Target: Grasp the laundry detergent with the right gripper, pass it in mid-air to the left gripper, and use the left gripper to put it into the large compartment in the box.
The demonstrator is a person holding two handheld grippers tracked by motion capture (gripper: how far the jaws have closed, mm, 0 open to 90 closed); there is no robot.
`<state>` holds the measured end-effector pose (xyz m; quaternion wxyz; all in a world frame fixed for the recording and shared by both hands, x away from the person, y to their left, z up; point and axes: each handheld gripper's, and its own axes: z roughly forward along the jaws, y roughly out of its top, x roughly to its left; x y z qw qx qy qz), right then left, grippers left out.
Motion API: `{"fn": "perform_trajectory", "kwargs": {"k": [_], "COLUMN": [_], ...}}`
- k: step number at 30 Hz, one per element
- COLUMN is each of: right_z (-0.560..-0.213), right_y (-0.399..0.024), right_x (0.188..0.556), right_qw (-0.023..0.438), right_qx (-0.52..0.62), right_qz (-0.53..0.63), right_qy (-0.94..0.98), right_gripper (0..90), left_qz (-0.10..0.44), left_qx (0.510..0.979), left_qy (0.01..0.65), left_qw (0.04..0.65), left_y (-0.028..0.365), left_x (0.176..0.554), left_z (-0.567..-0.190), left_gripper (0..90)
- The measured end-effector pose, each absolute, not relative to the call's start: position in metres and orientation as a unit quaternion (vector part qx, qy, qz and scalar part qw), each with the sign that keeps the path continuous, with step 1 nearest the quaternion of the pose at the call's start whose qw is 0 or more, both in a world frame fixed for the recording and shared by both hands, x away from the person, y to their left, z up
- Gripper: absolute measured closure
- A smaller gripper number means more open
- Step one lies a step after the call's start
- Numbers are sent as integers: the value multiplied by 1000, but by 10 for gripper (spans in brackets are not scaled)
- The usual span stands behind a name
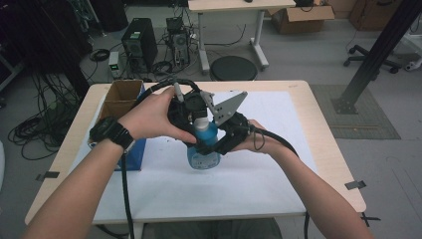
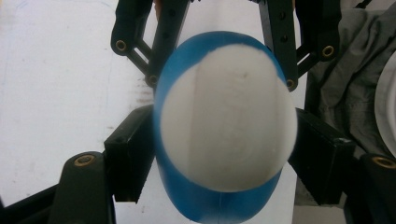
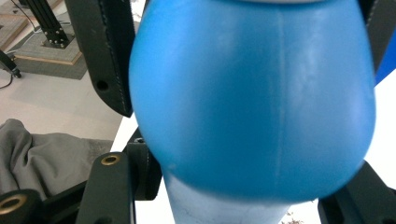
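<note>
Two containers on the table (image 1: 298, 164): first, a blue bottle (image 1: 203, 144) with a white cap (image 1: 201, 123), standing upright near the middle of the white sheet (image 1: 259, 169) that covers the tabletop, its long axis vertical and the cap pointing up. We cannot tell from the high view whether its base rests on the sheet or is held just off it. We cannot see what is in the bottle; its blue wall is not clear enough to show any contents. Second, an open cardboard box (image 1: 122, 97) at the left edge of the table, with a blue box (image 1: 133, 149) just beside it toward us; what lies inside the cardboard one is too dark to make out. Our left gripper (image 1: 186, 112) comes at the bottle from above, and in the left gripper view its two black jaws sit against either side of the bottle's top, below the white cap, closed on it. Our right gripper (image 1: 226, 142) meets the bottle from the right, lower down; in the right gripper view the blue body bulges between its jaws, which press both flanks. Both hands are close together around the bottle, the left hand (image 1: 152, 117) wearing a black watch (image 1: 110, 133) at the wrist.
</note>
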<state>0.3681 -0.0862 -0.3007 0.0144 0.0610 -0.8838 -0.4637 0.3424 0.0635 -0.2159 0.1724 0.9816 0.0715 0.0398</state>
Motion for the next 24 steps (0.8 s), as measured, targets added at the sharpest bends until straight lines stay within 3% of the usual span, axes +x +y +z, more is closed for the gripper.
{"fn": "perform_trajectory", "kwargs": {"k": [11, 24], "right_z": [-302, -303], "right_y": [-86, -89], "right_x": [368, 369], "right_qw": [12, 20], "right_qx": [64, 66], "right_qz": [-461, -463], "right_qy": [-885, -884], "right_gripper": [425, 395], "left_qz": [40, 31], "left_qx": [982, 982], "left_qy": [70, 84], "left_qw": [168, 167], "left_y": [60, 57], "left_x": [343, 345], "left_z": [-216, -214], "left_gripper": [373, 380]}}
